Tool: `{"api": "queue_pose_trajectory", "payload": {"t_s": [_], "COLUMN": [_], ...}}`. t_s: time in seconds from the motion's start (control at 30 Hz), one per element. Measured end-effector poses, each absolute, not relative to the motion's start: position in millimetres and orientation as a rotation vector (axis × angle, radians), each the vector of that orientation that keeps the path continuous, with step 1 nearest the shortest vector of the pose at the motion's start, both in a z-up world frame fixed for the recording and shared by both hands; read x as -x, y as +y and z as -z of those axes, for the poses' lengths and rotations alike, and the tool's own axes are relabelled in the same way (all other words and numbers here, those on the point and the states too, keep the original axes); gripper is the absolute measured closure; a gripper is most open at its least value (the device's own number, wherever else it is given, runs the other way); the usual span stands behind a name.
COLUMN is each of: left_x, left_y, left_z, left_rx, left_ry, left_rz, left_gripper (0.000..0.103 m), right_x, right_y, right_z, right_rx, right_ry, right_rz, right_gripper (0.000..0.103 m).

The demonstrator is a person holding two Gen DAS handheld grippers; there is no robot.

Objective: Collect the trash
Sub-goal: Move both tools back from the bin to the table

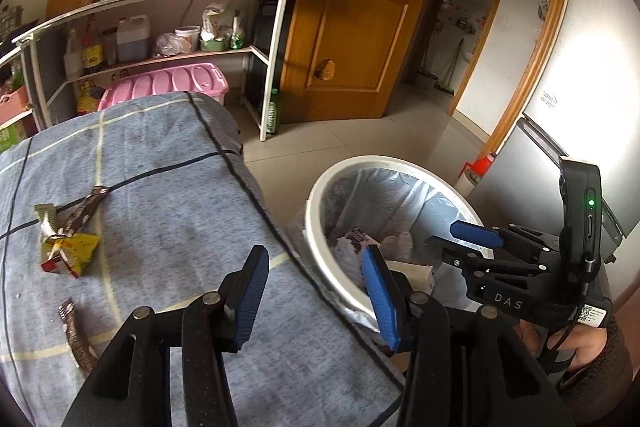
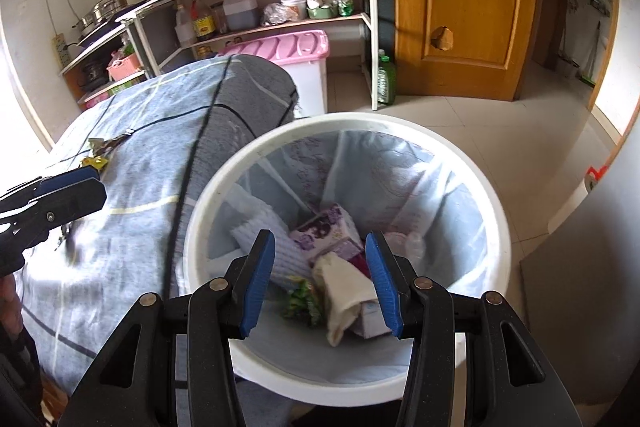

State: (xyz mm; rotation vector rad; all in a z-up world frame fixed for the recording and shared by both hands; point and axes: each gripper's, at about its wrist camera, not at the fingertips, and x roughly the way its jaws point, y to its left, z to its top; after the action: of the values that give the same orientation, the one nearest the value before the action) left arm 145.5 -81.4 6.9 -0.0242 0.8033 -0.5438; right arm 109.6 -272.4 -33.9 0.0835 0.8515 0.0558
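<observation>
Left wrist view looks down over a blue checked cloth [image 1: 168, 195] draped on the tabletop, with the white bin [image 1: 320, 211] standing just beside its edge. The left gripper [image 1: 316, 291] hangs over that edge next to the bin, its fingers [image 1: 252, 295] parted with nothing between them. On the cloth, well away from the bin, lie a yellow wrapper [image 1: 70, 251], a brown wrapper [image 1: 86, 207] touching it, and another brown wrapper [image 1: 76, 339] nearer the camera. The right gripper [image 2: 320, 283] is over the bin's mouth, fingers [image 2: 258, 283] apart and empty. Inside the lined bin [image 2: 208, 211] sit a purple flowered packet [image 2: 326, 231], a crumpled white tissue [image 2: 344, 291] and a green wrapper [image 2: 300, 301].
</observation>
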Motion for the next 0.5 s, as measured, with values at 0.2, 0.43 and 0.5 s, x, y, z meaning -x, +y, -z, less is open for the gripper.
{"api": "queue_pose_trajectory", "payload": {"t_s": [0.2, 0.43, 0.5], "left_x": [-138.6, -130.8, -127.7], "left_y": [-31.6, 18.4, 30.2], "left_z": [-6.3, 3.5, 6.3], "left_rx": [0.023, 0.063, 0.051], "left_ry": [0.801, 0.814, 0.808], "left_rz": [0.379, 0.259, 0.196], "left_gripper": [0.054, 0.054, 0.054], "right_x": [-113.9, -121.1, -123.2], "right_y": [-237.8, -202.5, -193.1], "right_z": [22.6, 18.8, 19.5], "right_rx": [-0.069, -0.041, -0.04], "right_ry": [0.824, 0.816, 0.819], "right_rz": [-0.122, -0.19, -0.209], "right_gripper": [0.055, 0.055, 0.055]}}
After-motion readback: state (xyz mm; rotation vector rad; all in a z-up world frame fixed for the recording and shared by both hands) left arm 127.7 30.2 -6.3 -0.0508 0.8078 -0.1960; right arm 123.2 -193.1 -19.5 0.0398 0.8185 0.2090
